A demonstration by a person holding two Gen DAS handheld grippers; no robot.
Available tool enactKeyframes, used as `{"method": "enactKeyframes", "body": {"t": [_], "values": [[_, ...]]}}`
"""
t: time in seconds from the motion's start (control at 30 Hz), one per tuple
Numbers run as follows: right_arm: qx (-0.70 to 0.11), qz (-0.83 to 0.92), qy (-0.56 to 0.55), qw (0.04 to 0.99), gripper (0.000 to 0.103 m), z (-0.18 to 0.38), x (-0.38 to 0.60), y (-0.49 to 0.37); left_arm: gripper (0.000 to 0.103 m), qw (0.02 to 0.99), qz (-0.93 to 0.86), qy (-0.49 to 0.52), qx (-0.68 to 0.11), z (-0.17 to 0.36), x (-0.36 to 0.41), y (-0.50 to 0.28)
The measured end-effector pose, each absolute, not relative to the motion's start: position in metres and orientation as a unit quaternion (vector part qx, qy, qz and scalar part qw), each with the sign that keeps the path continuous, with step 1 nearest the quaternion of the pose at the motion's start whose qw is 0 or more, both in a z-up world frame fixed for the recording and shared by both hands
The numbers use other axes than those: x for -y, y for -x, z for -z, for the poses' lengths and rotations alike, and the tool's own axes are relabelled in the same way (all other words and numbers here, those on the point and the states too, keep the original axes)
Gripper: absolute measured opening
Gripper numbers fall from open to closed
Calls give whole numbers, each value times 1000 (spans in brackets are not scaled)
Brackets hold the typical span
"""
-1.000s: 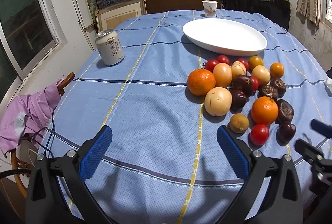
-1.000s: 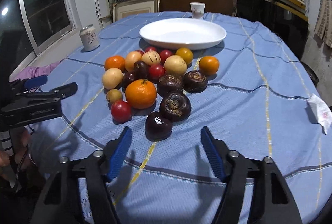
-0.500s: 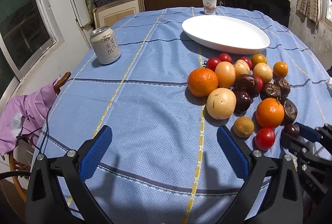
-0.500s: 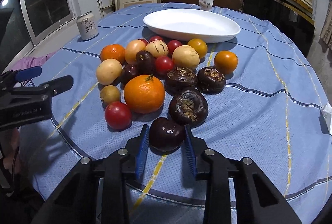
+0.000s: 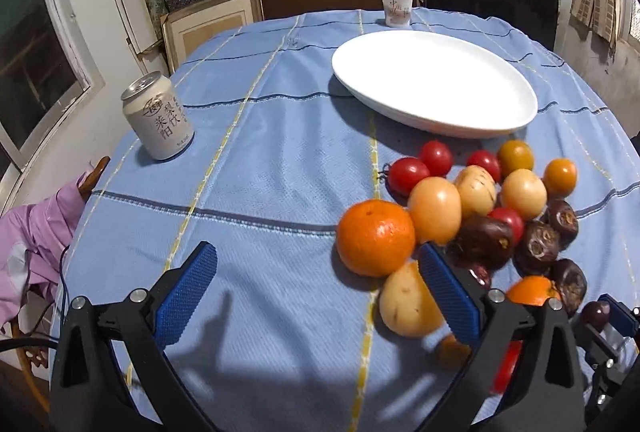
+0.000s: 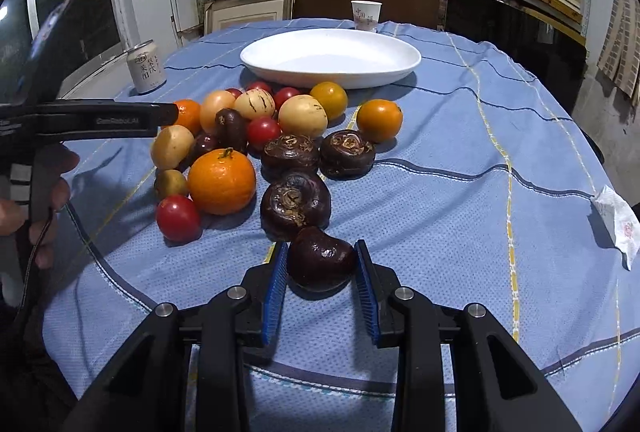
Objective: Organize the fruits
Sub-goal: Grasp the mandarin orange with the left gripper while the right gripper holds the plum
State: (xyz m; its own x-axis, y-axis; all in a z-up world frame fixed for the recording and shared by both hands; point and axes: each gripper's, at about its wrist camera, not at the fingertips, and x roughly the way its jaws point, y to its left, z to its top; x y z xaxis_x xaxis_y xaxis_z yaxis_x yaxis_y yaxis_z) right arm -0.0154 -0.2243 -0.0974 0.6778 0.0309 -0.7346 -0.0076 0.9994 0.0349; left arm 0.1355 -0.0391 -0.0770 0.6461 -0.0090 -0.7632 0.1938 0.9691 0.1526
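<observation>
The right gripper (image 6: 321, 264) is clamped on a dark chestnut (image 6: 321, 259) at the near edge of the fruit pile, low over the desk (image 6: 460, 200); its jaws have just closed on it. The plate (image 6: 332, 57) lies at 12 o'clock beyond the pile, a can (image 6: 146, 67) at 10 o'clock. The left gripper (image 5: 316, 296) has its jaws wide apart and empty, with an orange (image 5: 375, 237) and a yellow fruit (image 5: 406, 302) at 1 o'clock just by its right finger.
</observation>
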Motion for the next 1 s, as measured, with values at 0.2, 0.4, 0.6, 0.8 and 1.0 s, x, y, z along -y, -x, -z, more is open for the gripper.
{"method": "enactKeyframes", "body": {"t": [0.2, 0.4, 0.6, 0.8, 1.0], "values": [[-407, -16, -29, 913, 34, 101, 228, 11, 97, 883, 95, -104, -448, 82, 37, -157], [-408, -19, -35, 912, 34, 102, 230, 11, 99, 848, 161, -100, -495, 91, 32, -187], [-409, -21, -39, 912, 34, 102, 231, 11, 99, 822, 198, -78, -528, 99, 26, -204], [-409, -22, -41, 911, 34, 102, 231, 10, 82, 817, 230, -15, -528, 100, 5, -196], [-409, -23, -41, 911, 34, 102, 232, 10, 99, 834, 209, -34, -510, 97, 11, -196]]}}
